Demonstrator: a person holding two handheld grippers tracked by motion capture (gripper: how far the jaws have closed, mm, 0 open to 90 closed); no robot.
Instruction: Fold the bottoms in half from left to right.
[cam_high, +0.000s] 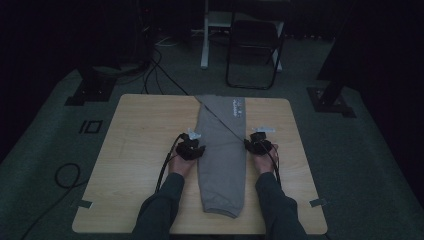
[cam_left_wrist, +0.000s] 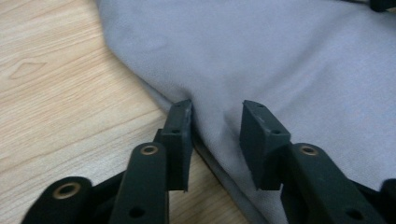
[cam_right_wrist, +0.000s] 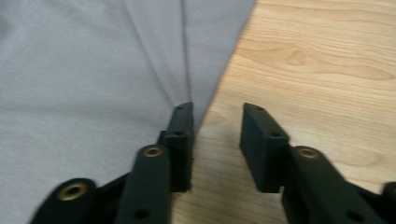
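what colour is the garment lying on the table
Plain grey garment, with a small white print near its far end; the colour shows best in the left gripper view.

A small white print is seen on the grey garment (cam_high: 221, 145), near its far end and well beyond the jaws of both grippers in the high view, but it is too small and dim to be read. No letters, numbers or brand marks can be made out on the cloth or the wooden table (cam_high: 135, 150) around the jaws in either gripper view.
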